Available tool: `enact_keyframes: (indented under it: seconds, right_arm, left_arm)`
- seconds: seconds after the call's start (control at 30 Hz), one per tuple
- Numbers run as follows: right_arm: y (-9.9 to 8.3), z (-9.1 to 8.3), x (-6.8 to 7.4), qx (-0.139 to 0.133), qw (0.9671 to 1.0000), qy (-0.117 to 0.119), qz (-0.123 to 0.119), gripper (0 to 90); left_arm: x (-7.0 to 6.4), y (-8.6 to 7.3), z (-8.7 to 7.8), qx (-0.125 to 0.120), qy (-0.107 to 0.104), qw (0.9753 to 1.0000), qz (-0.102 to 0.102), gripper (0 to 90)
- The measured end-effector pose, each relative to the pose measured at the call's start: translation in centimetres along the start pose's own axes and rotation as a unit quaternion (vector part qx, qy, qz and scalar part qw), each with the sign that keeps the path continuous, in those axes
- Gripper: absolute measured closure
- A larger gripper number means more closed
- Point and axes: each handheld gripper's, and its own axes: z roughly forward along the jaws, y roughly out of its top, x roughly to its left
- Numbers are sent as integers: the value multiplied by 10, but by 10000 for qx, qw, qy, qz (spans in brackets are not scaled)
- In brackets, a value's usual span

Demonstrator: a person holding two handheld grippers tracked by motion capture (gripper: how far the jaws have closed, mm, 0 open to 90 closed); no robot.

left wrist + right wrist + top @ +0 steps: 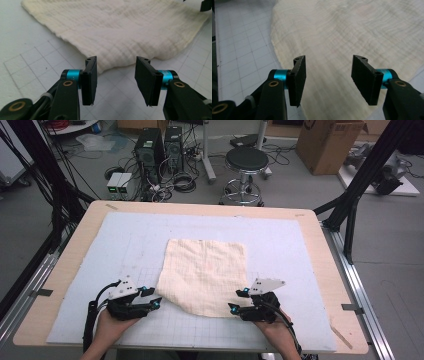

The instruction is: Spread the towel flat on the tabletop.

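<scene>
High view: cloth (204, 275) flat, lengthwise toward stool (246, 160).

Left tool (153, 297), right tool (238, 300): jaws apart (hands low).

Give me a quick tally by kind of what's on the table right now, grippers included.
Cream cloth: 1, lying flat on the grid mat
Grid mat: 1
Grippers: 2, the left gripper and the right gripper, both with jaws open at the cloth's near corners
Total: 4
</scene>
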Motion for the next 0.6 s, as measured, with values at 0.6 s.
enact_keyframes:
  seconds: [0.6]
  right_arm:
    - [-5,14,0,559,9982,79,-193,564]
  left_arm:
    - [1,12,11,71,32,9999,118,836]
